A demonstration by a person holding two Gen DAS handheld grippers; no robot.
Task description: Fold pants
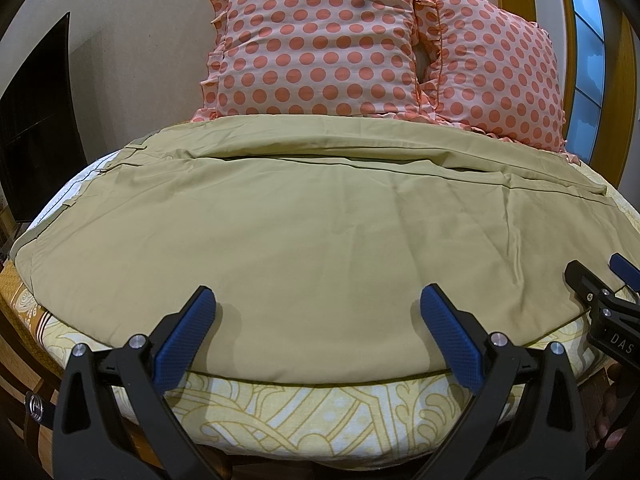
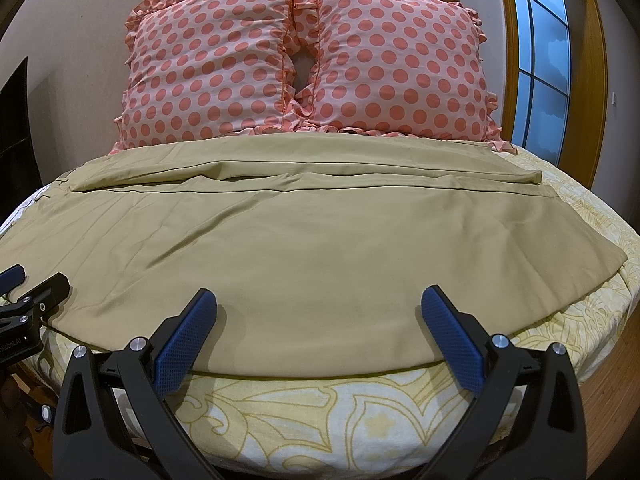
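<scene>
Pants lie spread flat on bed, 12 o'clock of both grippers. Left gripper and right gripper gape wide, empty. Risk: pinching the sheet along with the hem.

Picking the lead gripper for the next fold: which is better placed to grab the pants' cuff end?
Right. The khaki pants have their hems on the right, and the right gripper, open, hovers at the near edge closer to that corner. The left gripper, also open, sits toward the waistband.
</scene>
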